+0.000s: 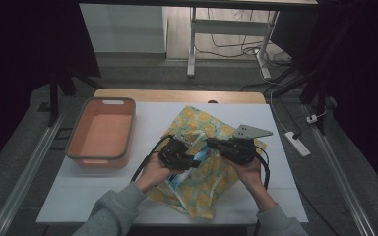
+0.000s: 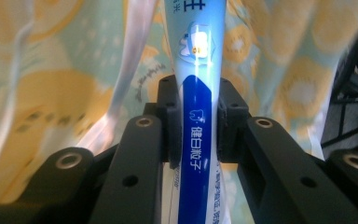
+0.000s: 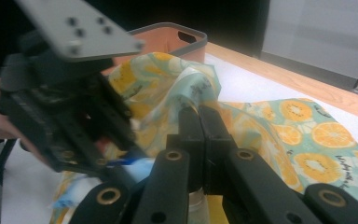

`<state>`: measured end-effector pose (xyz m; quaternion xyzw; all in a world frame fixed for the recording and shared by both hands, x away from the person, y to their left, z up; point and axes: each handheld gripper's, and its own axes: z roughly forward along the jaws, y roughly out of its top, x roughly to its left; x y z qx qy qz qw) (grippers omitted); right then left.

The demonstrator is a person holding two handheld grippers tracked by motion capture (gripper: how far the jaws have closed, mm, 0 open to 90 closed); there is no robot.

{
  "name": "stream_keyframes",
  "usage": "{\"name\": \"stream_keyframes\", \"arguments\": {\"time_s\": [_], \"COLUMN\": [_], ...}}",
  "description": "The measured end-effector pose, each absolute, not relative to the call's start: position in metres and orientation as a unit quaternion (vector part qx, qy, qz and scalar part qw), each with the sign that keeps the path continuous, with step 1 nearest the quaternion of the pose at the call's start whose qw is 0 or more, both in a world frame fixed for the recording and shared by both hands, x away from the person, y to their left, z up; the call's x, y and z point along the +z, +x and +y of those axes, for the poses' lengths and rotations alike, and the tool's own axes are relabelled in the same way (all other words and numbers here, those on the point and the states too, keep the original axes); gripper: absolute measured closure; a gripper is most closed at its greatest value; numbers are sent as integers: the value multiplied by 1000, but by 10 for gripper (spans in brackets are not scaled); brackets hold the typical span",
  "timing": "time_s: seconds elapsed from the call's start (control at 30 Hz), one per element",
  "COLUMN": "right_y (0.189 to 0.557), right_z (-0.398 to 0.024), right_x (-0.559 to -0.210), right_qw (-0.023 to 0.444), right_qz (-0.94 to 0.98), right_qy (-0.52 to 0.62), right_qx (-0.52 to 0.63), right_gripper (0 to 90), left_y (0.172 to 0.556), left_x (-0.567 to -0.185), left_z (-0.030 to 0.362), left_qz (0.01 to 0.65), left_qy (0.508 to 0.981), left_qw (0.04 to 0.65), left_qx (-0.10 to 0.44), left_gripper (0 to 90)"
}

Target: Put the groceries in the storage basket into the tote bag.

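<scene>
I see grey sweatshirt sleeves (image 1: 112, 212) on both of my forearms, cuffs loose at the wrists. The left gripper (image 1: 189, 160) is black and blocky, a black cable (image 1: 146, 156) looping off its back. The right gripper (image 1: 215, 144) is black too, topped by a grey three-cornered plate (image 1: 250, 131) drilled with small holes. Up close, its jaws are matte black bars with brass-ringed screws (image 3: 173, 155) at the pivots. In the left gripper view I get silver-ringed screws (image 2: 144, 122) on matching black links.

Orange bin (image 1: 102, 133) at table's (image 1: 280, 196) left; power strip (image 1: 297, 143) on floor.
</scene>
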<state>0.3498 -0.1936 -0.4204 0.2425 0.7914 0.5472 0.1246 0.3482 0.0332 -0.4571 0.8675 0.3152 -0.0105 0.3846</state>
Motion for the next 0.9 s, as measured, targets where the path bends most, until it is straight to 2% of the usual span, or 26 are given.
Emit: {"name": "stream_keyframes", "arguments": {"time_s": [0.37,0.7,0.77,0.8,0.9], "right_y": [351,355,358,359,361], "right_z": [-195,-197,-200,-202,-205], "right_x": [-422,-429,-432,-433,-433], "right_qw": [119,124,124,124,123], "right_qz": [784,790,790,790,786], "right_qy": [252,264,271,273,278], "right_qx": [554,539,536,536,538], "right_gripper": [890,891,890,890,890], "left_y": [370,389,389,387,379], "left_x": [-470,-506,-509,-506,-495], "left_z": [15,-6,-6,-3,4], "left_qz": [371,388,388,386,377], "left_qy": [835,850,849,847,844], "left_qw": [406,356,359,365,380], "left_qx": [13,6,-2,3,10], "left_gripper": [743,730,680,620,516]}}
